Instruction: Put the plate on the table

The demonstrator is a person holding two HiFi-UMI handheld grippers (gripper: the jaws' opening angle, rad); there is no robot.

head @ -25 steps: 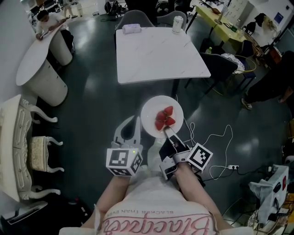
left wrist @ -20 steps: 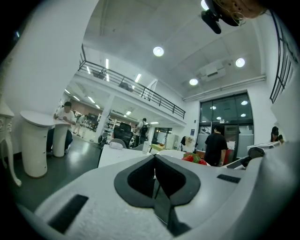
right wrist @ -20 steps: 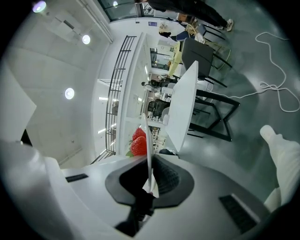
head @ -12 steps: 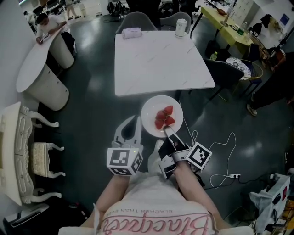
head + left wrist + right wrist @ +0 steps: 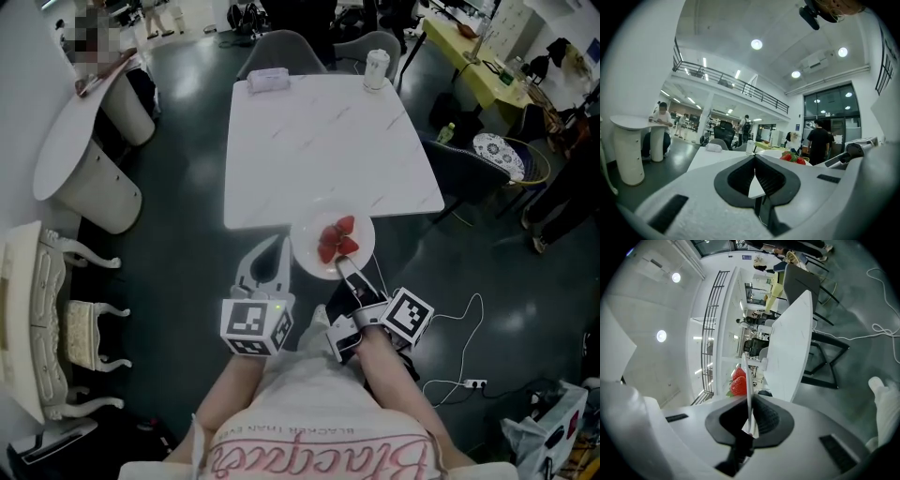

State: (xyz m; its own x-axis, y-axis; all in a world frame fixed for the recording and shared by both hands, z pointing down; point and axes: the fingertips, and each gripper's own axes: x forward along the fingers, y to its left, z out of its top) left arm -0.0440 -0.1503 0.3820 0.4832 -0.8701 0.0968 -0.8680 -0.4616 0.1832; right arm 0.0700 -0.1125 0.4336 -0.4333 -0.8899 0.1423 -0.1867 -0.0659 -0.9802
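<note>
A round white plate [image 5: 307, 251] with red strawberries [image 5: 336, 239] on it hangs in the air, its far edge just over the near edge of the square white table [image 5: 323, 141]. My right gripper [image 5: 341, 270] is shut on the plate's near rim; in the right gripper view the rim [image 5: 748, 394] runs edge-on between the jaws, strawberries [image 5: 737, 383] to its left. My left gripper [image 5: 270, 265] hovers left of the plate, shut and holding nothing; in the left gripper view [image 5: 754, 180] its jaws meet, and the strawberries [image 5: 794, 159] show to the right.
On the table's far edge stand a can [image 5: 376, 67] and a small white box [image 5: 268, 81]. Chairs [image 5: 279, 50] stand behind the table and another at its right [image 5: 463, 169]. A round white counter [image 5: 75, 117] is at left. A cable [image 5: 459, 319] lies on the dark floor.
The table has come nearer in the head view: the plate, once over bare floor short of the table, now reaches its near edge. Both grippers keep their hold and spacing.
</note>
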